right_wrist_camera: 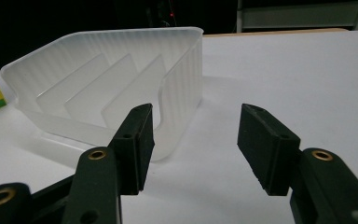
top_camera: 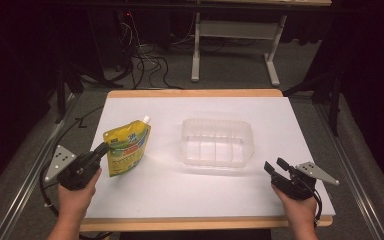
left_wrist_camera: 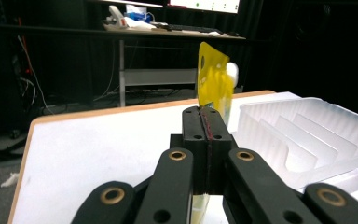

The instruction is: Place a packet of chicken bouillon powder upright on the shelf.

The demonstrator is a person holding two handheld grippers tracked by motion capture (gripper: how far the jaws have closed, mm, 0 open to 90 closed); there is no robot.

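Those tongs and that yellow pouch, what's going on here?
A person at a table holds tongs in each hand. The left tongs are shut on the edge of a yellow pouch, holding it up beside a clear tray with dividers. The right tongs are open, holding nothing, near the tray's other side.

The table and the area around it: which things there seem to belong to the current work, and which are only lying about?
Seem part of the work:
- yellow pouch, clamped in the left gripper
- clear divided bin, empty
- right gripper, open, beside the bin

Only lying about:
- cables on the floor beyond the table
- white desk frame behind
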